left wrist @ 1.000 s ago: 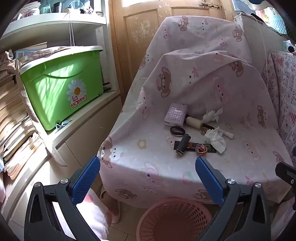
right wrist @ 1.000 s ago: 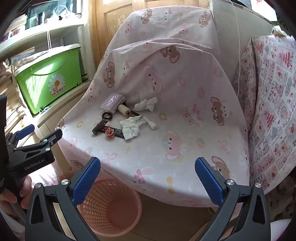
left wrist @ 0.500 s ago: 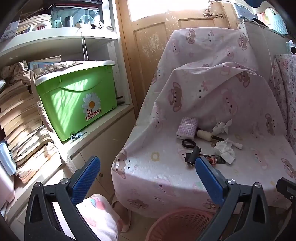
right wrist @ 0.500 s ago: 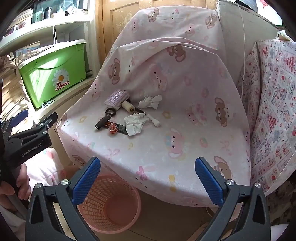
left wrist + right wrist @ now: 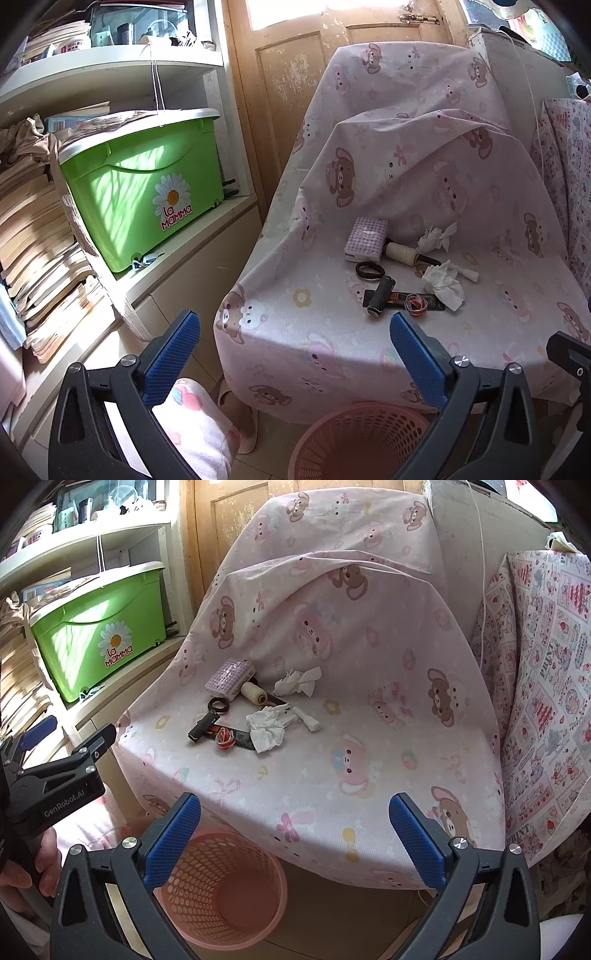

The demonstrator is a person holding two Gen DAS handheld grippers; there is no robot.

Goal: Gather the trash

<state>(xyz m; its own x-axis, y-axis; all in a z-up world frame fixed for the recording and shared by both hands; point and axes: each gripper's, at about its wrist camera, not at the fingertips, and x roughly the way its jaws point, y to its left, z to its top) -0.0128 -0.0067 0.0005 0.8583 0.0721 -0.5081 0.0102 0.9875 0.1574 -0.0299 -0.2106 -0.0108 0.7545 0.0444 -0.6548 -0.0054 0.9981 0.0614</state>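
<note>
held both grippers back from the covered chair (image 5: 332, 775), nothing gripped yet: left gripper (image 5: 295, 354) with jaws spread wide and empty, right gripper (image 5: 293, 840) likewise spread and empty. judged the step in hand to be the first reach for trash. found that trash on the seat's far left part: a crumpled white tissue (image 5: 267, 727) near the middle of the clutter, a second tissue wad (image 5: 299, 681) farther back, a small rolled paper twist (image 5: 306, 720) just right of the first. sat among keepers, probably: a checked purple packet (image 5: 231, 677), a spool of cream thread (image 5: 253, 693), a dark hair tie (image 5: 218, 704), a black cylinder (image 5: 201, 729), a red-and-white band (image 5: 224, 738) on a dark flat wrapper (image 5: 242, 738). best to come down over the nearer tissue from above, pinch only its soft raised folds, avoid snagging the wrapper touching its edge or the thin printed fabric beneath. waited below the seat's near edge: the pink perforated basket (image 5: 229, 934), round, rigid plastic, open-topped, seemingly empty.
</note>
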